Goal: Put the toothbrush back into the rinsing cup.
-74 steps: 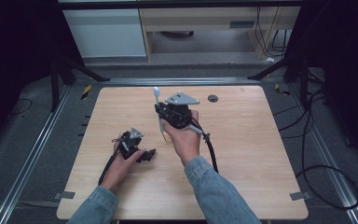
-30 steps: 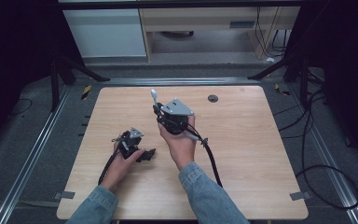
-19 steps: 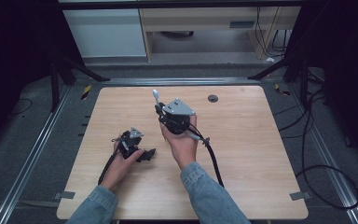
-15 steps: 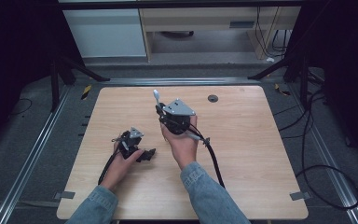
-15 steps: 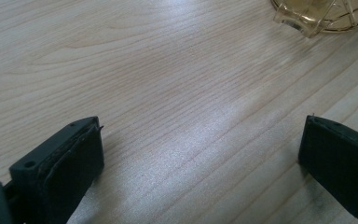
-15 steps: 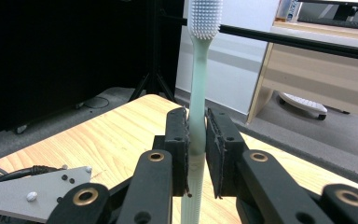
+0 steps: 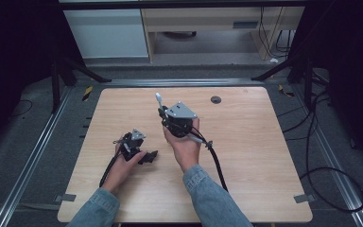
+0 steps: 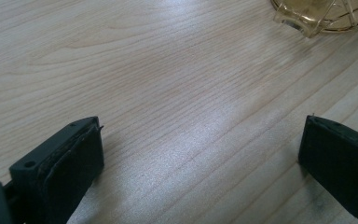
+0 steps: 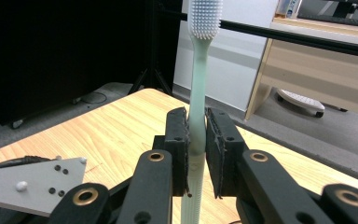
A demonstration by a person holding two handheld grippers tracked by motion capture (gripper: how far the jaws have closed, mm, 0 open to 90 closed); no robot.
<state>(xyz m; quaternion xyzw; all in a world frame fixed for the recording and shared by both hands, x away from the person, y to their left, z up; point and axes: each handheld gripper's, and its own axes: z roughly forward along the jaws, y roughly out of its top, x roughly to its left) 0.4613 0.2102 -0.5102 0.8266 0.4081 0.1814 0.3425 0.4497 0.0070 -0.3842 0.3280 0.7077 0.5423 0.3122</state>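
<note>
My right gripper [image 9: 196, 116] is shut on the pale green handle of a toothbrush [image 9: 200, 70], which stands upright with its white bristle head at the top. In the high view the right gripper [image 7: 162, 112] is held over the middle of the wooden table [image 7: 246, 142], and the toothbrush [image 7: 159, 99] sticks up to the left of its grey plate. My left gripper [image 7: 144, 154] rests low on the table at the left. In the left gripper view the left gripper [image 8: 200, 140] stands open, with bare wood between its jaws.
A yellowish see-through plastic object [image 8: 321, 14] lies on the table beyond the left gripper's jaws. A small dark round disc [image 7: 216, 99] sits at the table's far side. Metal rails [image 7: 38, 156] and floor cables [image 7: 321, 156] flank the table; cabinets [image 7: 108, 33] stand behind it.
Since the earliest frame the right forearm has swung slightly left and the gripper with the toothbrush has shifted a little. Over the last second nothing has moved.
</note>
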